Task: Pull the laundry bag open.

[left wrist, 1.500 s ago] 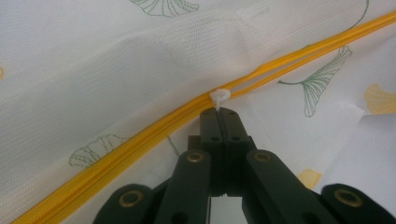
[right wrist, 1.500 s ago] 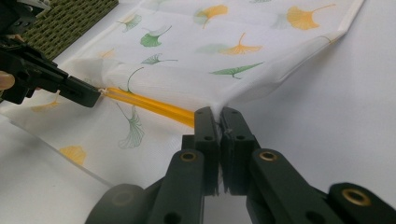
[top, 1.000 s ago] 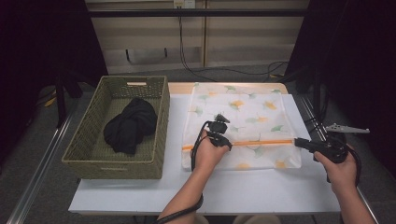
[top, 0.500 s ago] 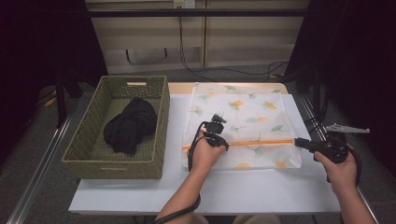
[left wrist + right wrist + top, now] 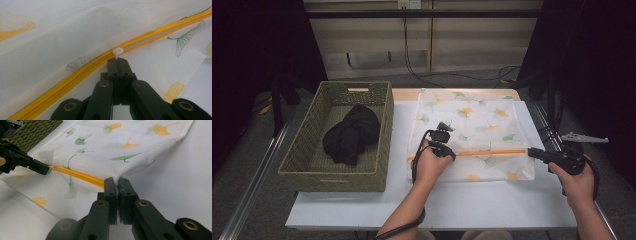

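One mesh bag (image 5: 472, 135), one basket (image 5: 382, 150), one black garment (image 5: 349, 135).

A woven green basket (image 5: 337, 165) sits at the left end of a white table (image 5: 472, 205), its long side running away from the camera. A dark bundle of black cloth (image 5: 351, 134) lies inside it, near the middle. Beyond the table's far edge, black cables (image 5: 412, 55) hang down a pale panelled wall (image 5: 472, 45) and trail across the grey floor (image 5: 242, 170). A metal rail (image 5: 254, 185) runs along the table's left side.
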A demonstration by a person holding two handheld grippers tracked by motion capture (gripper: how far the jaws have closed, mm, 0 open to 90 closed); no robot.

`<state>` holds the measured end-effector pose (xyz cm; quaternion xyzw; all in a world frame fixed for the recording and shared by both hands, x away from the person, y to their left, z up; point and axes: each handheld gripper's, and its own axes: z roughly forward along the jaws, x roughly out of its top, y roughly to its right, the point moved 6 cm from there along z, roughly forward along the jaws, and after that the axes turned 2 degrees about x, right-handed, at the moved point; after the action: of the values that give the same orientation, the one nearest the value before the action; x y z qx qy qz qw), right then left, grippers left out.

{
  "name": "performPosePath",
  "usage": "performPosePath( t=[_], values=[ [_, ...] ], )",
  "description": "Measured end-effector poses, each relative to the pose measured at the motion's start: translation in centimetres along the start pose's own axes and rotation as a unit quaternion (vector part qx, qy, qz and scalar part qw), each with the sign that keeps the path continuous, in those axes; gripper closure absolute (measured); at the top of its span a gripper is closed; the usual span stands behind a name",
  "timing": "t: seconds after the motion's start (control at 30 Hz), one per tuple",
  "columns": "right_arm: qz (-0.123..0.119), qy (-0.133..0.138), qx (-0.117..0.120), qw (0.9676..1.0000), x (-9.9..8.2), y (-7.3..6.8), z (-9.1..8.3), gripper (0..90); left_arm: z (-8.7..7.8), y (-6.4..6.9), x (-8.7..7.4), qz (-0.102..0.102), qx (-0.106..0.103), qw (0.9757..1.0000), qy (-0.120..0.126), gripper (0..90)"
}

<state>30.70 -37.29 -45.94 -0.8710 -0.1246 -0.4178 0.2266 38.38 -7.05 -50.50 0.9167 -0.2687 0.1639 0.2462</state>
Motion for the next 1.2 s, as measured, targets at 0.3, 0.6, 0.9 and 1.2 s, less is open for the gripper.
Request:
performPosePath(
  t=[0.3, 0.6, 0.9, 1.2],
  values=[
    [-0.001, 0.0, -0.002, 1.0, 0.0, 0.1, 0.0, 86.7, -0.2, -0.6, -0.2, -0.006, 0.005, 1.0, 0.001, 90.0],
    [-0.001, 0.002, -0.002, 1.0, 0.0, 0.2, -0.1, 86.7, -0.5, -0.8, -0.3, -0.01, 0.002, 0.9999, 0.001, 90.0],
    [0.0, 0.002, 0.0, 1.0, 0.0, 0.2, -0.1, 86.7, -0.7, -0.9, -0.2, -0.007, 0.001, 1.0, 0.0, 90.0],
    [0.003, 0.002, -0.002, 1.0, -0.1, 0.3, -0.1, 86.7, -0.9, -1.5, -0.5, -0.014, 0.005, 0.9999, -0.002, 90.0]
  ],
)
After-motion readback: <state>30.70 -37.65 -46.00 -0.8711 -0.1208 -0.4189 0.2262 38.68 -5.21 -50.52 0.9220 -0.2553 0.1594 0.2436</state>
